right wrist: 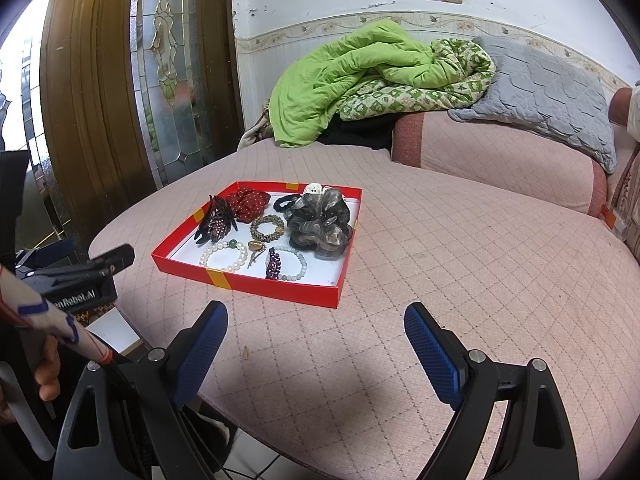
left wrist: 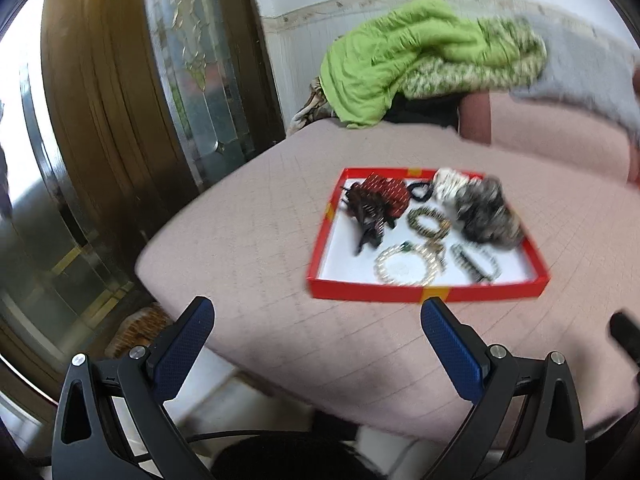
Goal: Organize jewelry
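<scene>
A red tray [right wrist: 256, 286] with a white floor lies on the pink quilted bed [right wrist: 440, 272]. It holds a grey scrunchie [right wrist: 320, 224], a red dotted scrunchie [right wrist: 248, 202], a dark claw clip [right wrist: 216, 222], a pearl bracelet [right wrist: 224, 256], a brown bead bracelet [right wrist: 267, 227] and a pale bead bracelet [right wrist: 294, 266]. The tray also shows, blurred, in the left wrist view [left wrist: 424, 294]. My left gripper [left wrist: 316, 312] is open and empty, short of the tray's near edge. My right gripper [right wrist: 316, 320] is open and empty, just in front of the tray.
A green quilt [right wrist: 352, 76] and a grey pillow [right wrist: 548, 92] are piled at the bed's far side by the wall. A wooden door with glass panels [right wrist: 160, 72] stands at the left. The left gripper's body [right wrist: 80, 276] shows at the left of the right wrist view.
</scene>
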{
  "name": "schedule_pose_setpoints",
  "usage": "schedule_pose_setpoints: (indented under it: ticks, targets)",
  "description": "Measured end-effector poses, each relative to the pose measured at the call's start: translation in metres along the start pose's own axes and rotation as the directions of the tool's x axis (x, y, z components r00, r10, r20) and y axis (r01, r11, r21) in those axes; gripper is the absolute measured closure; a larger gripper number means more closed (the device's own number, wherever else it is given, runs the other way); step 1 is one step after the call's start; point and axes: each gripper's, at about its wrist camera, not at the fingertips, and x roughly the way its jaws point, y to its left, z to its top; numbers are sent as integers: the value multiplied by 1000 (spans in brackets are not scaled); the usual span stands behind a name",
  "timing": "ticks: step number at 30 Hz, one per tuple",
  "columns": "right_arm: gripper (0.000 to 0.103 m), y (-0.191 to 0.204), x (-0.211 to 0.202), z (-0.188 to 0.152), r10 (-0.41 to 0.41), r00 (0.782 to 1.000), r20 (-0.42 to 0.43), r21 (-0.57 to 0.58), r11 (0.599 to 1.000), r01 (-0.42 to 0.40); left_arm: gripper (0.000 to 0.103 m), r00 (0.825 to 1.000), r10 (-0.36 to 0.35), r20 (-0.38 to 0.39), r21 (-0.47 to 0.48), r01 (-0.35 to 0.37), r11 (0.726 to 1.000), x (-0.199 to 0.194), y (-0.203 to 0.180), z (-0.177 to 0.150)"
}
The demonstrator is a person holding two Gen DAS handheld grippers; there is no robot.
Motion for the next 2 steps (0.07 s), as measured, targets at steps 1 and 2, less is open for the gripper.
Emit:
schedule_pose_setpoints:
  ticks: [1,2]
  targets:
    - [10,-2,0,0,-4,1000,-1,6,1000,4,0,1000,3,3,15,-3,1000,-1,0,-1]
    - [10,-6,0,1,-11,1000,-3,17,1000,11,0,1000,-5,10,25,5,1000,-3,-1,-1]
